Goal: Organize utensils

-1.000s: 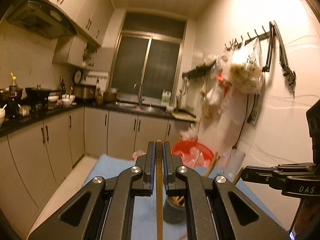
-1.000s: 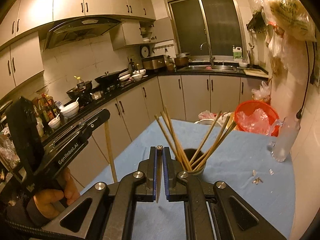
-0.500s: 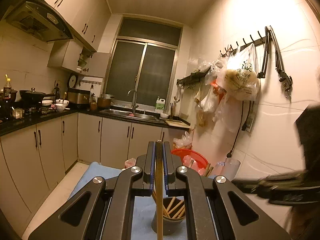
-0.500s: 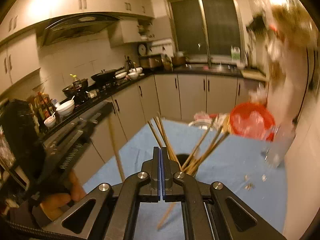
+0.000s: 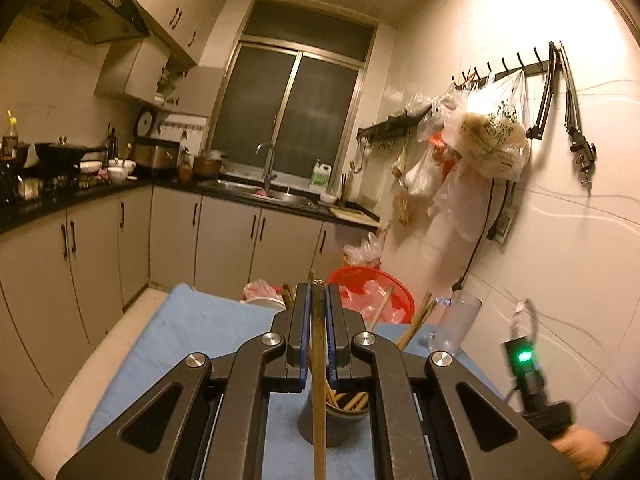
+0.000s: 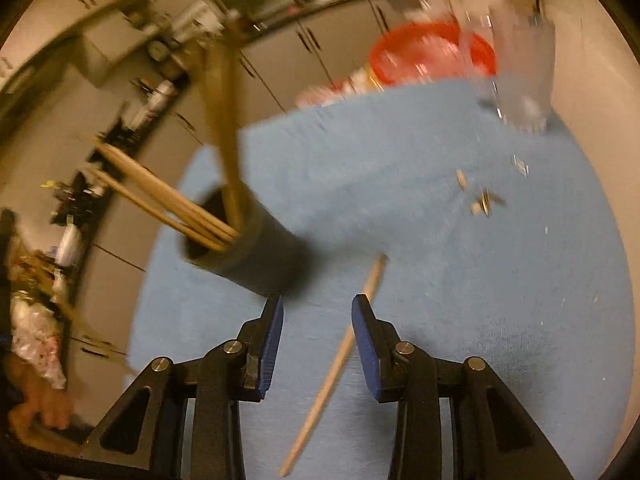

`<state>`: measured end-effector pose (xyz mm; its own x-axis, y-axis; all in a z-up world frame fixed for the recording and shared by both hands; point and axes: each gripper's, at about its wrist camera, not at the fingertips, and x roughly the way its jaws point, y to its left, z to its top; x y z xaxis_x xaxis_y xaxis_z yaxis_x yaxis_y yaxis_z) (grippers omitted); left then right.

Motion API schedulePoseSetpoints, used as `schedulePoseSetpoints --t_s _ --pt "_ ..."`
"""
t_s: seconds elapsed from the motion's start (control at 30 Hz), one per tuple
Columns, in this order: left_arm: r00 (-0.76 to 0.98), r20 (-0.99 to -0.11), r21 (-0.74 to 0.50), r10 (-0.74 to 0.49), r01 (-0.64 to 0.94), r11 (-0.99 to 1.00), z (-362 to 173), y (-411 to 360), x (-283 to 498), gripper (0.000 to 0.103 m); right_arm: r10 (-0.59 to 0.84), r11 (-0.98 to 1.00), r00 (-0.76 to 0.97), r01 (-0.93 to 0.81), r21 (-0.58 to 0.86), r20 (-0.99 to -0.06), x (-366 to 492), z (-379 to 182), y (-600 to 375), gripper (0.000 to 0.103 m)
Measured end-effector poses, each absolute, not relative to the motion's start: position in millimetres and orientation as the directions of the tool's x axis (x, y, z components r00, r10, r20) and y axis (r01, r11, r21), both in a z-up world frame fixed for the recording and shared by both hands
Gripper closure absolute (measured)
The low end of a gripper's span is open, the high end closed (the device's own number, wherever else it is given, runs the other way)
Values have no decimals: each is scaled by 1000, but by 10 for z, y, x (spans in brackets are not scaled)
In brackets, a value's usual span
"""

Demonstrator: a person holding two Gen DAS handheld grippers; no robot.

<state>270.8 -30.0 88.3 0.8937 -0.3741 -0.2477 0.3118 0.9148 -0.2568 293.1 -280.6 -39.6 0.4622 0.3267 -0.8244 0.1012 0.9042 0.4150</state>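
Note:
My left gripper (image 5: 318, 300) is shut on a wooden chopstick (image 5: 319, 380) that hangs straight down in front of the dark holder cup (image 5: 334, 420), which holds several chopsticks. In the blurred right wrist view, my right gripper (image 6: 317, 312) is open and tilted down over the blue cloth (image 6: 460, 280). A loose chopstick (image 6: 340, 360) lies on the cloth between its fingers. The holder cup (image 6: 256, 256) with its chopsticks stands just left of the fingertips.
A clear glass (image 5: 454, 326) stands at the table's far right by the wall, also in the right wrist view (image 6: 516, 68). A red basket (image 5: 370, 294) sits beyond the table. Small scraps (image 6: 480, 200) lie on the cloth. Cabinets line the left side.
My right gripper has opened and swung downward; the chopstick it held now lies on the cloth. My left gripper has tilted a little, still holding its chopstick above the cup.

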Motion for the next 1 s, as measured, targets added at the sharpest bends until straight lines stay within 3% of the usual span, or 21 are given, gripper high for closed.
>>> schedulePoseSetpoints --t_s 0.23,0.43,0.53,0.63,0.8,1.0 --pt "882 -274 -246 -384 322 914 797 -363 2750 96 268 922 400 156 353 -877 3254 -886 -2825 78" --pt "881 -286 -250 -377 311 917 765 -336 2822 96 155 953 373 189 238 -915 3432 -999 -2777 80" --pt "879 -296 -255 -373 304 918 728 -316 2849 96 71 977 367 161 138 -927 3441 -993 -2647 91" --pt "874 -308 -268 -376 299 916 703 -300 2866 96 19 991 374 118 68 -927 3417 -985 -2577 95" --pt "875 -304 -275 -376 298 914 714 -278 2847 96 113 980 456 95 175 -883 3251 -785 -2674 96" --pt "878 -281 -284 -387 310 908 808 -295 2787 96 216 964 608 -8 266 -764 2839 -66 -2725 96"
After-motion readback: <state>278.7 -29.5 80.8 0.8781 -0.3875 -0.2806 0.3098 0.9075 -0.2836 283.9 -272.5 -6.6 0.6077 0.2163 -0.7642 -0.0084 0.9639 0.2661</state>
